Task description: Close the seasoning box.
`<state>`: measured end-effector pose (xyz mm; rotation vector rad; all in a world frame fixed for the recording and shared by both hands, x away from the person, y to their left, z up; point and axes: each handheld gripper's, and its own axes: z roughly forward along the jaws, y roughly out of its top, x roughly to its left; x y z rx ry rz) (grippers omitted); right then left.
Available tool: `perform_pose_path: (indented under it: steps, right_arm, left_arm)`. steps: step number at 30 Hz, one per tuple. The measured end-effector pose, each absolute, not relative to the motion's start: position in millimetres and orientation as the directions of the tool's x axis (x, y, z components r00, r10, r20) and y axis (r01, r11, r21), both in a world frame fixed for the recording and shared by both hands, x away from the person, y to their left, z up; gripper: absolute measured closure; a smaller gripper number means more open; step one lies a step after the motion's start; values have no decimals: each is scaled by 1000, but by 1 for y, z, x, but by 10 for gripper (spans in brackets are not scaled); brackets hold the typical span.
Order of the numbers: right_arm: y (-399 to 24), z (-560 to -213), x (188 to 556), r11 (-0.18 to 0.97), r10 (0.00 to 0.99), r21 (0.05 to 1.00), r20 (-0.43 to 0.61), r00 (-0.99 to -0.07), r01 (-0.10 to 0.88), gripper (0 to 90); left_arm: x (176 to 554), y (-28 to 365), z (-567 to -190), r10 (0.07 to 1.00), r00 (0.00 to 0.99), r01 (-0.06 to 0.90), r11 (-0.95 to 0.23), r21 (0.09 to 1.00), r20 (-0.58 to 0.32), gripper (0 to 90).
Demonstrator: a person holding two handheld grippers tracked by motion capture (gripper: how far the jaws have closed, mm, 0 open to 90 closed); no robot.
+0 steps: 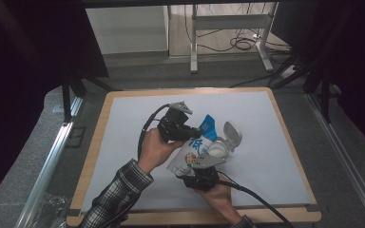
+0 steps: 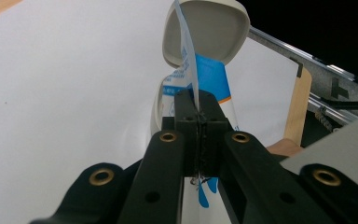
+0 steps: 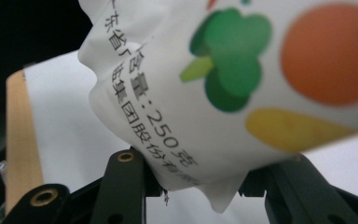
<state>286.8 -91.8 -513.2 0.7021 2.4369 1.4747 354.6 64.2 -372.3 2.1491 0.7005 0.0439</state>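
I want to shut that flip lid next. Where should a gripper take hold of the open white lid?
Pinch the white lid at its free outer rim, coming from its far side, probably: it stands hinged open beside the container's mouth, rim exposed.

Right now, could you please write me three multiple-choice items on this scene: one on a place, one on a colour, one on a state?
1. Where does the left gripper grip the pouch?
A. its thin blue top edge
B. its white cap
C. its bottom

2. What colour is the flip cap?
A. red
B. white
C. black

3. How is the flip cap?
A. shut
B. taken off
C. open

Answers: 1 A, the left gripper view shows its jaws shut on the blue edge. 2 B, it looks white in the high view. 3 C, it stands swung back from the spout.
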Motion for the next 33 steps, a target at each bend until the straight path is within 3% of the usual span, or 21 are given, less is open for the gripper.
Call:
perform_pose_path:
  steps: [33]
  right_arm:
    - [-96,-522,298,435,563,840,26,-826,323,567]
  left_arm:
    - [344,106,-370,511,833,474,-458,752,-213,898]
